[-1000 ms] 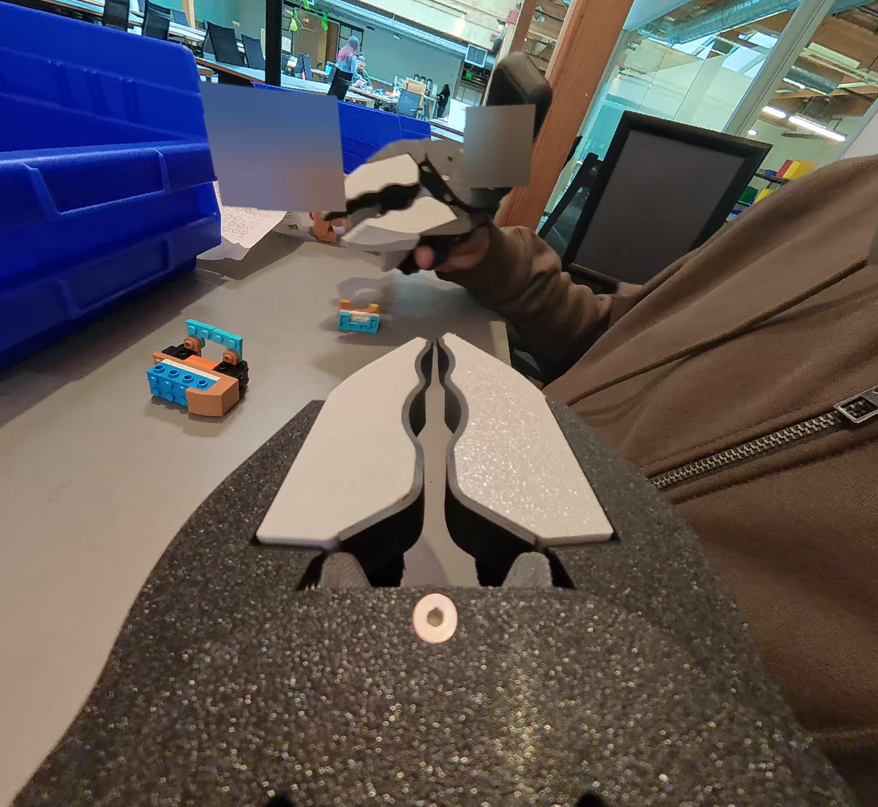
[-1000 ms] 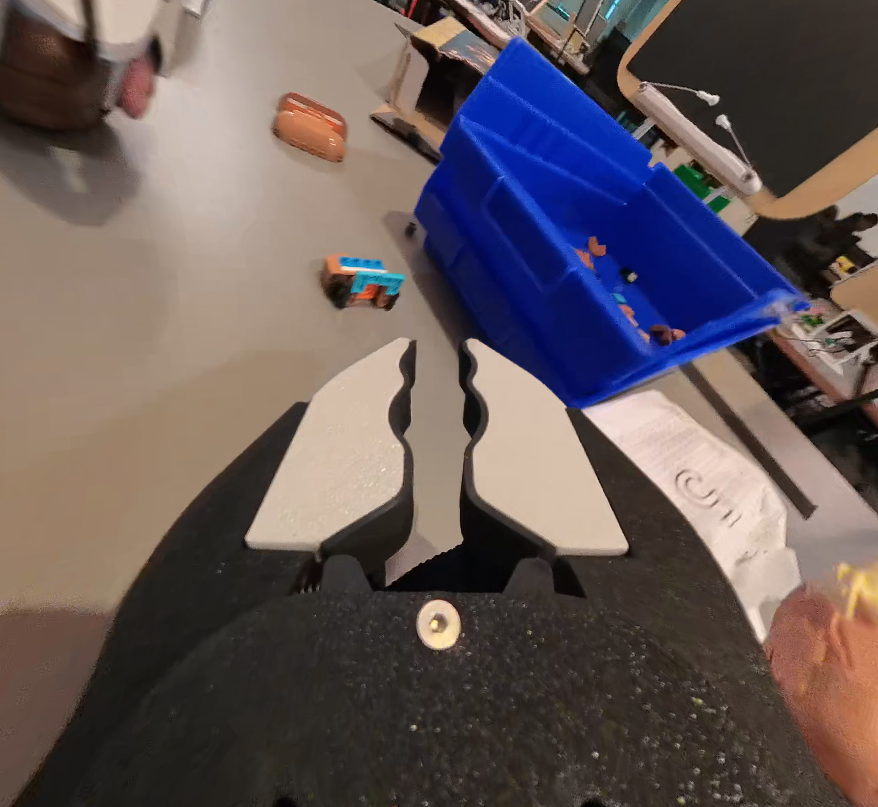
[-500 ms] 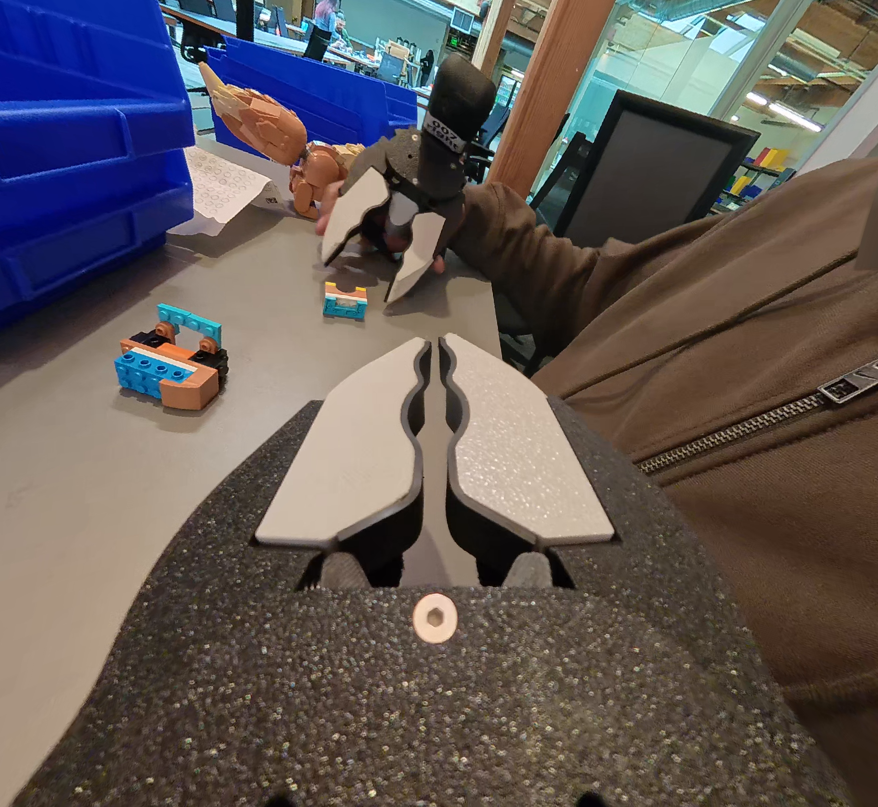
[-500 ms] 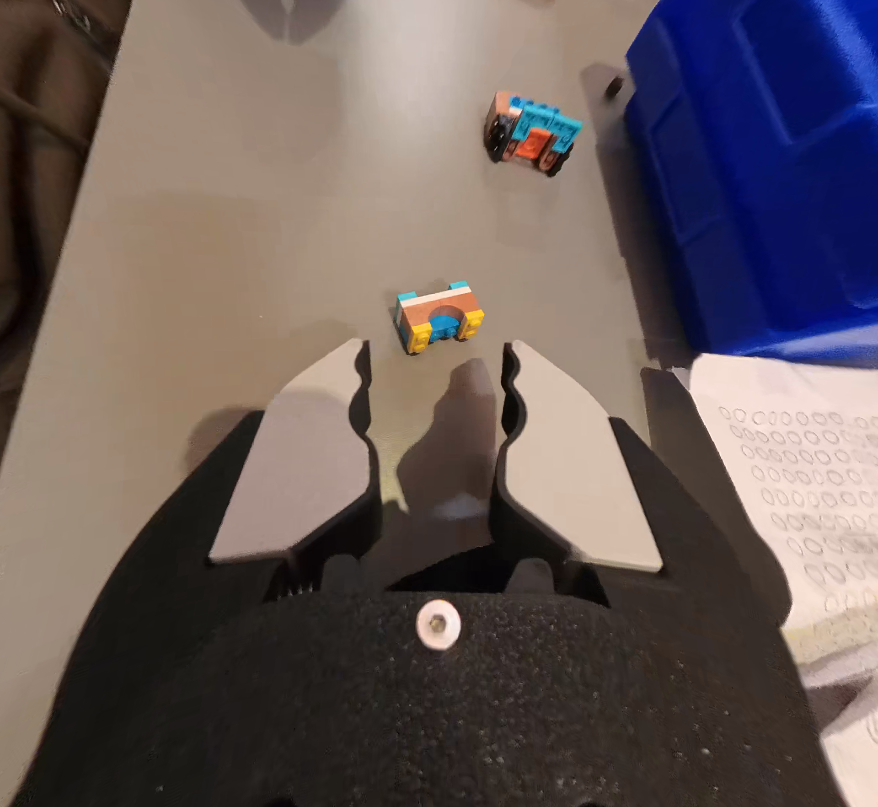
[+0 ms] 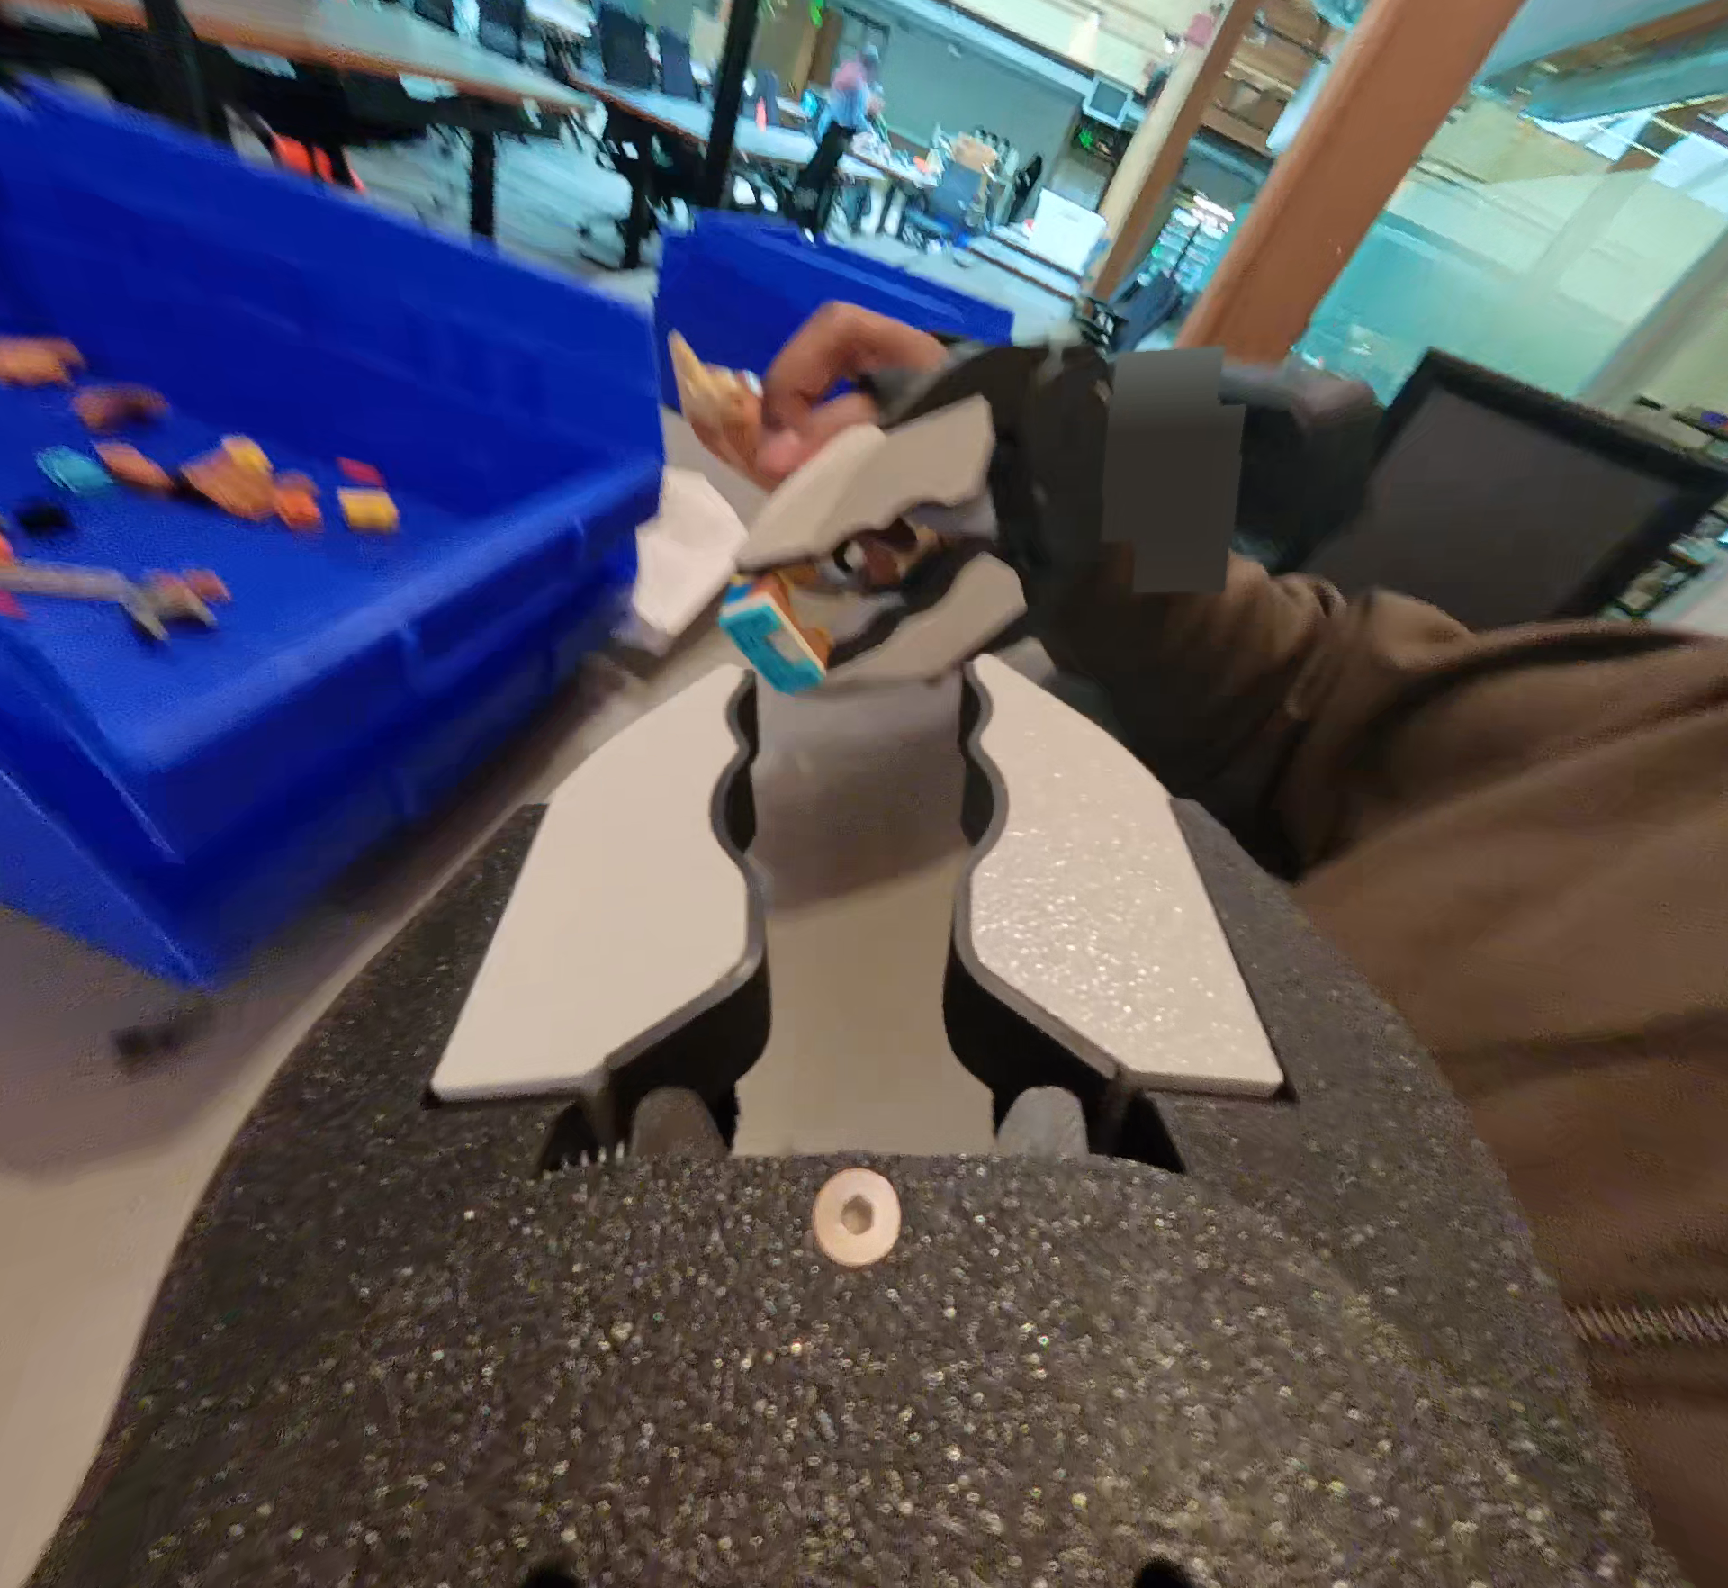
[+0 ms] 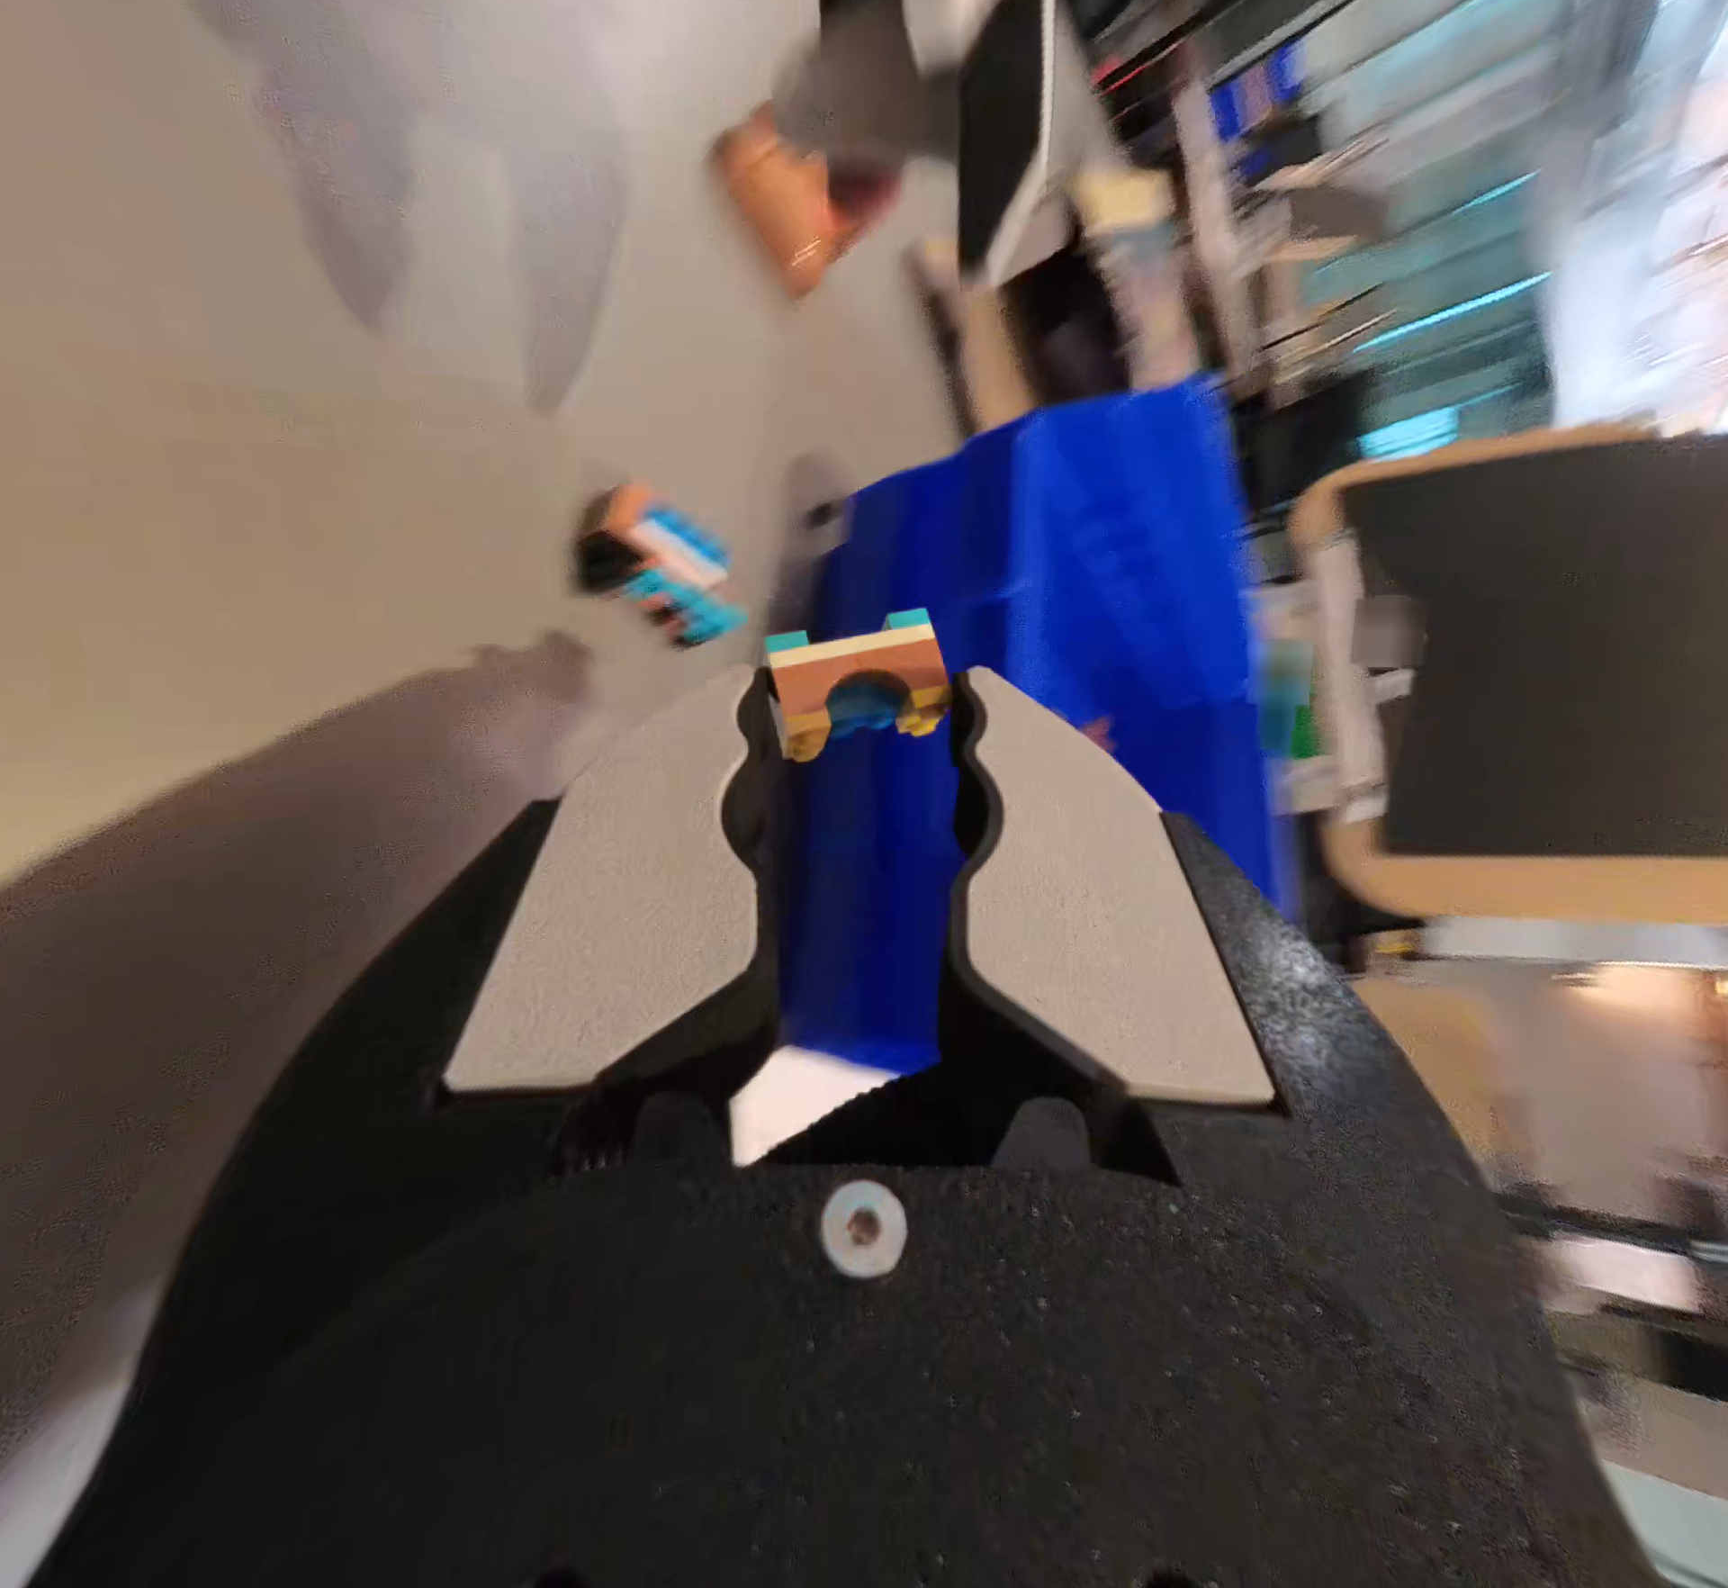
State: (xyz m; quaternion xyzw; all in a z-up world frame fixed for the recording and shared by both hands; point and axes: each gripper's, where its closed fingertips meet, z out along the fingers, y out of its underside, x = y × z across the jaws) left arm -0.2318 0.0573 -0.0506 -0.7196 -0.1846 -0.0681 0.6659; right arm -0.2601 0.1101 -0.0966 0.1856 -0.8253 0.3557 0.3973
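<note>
Blurred bin pieces (image 5: 234,486), background

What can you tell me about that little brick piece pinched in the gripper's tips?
The small brick assembly looks like glossy plastic toy bricks: a brown arch block with a blue round piece showing under the arch, a cream layer and two teal bits above, yellow bits at the lower corners. It is clamped at its two ends between the tips of the right gripper, lifted clear of the grey table. In the left wrist view it sits tilted, teal side facing the camera, just beyond the left gripper, which is open and empty.
</note>
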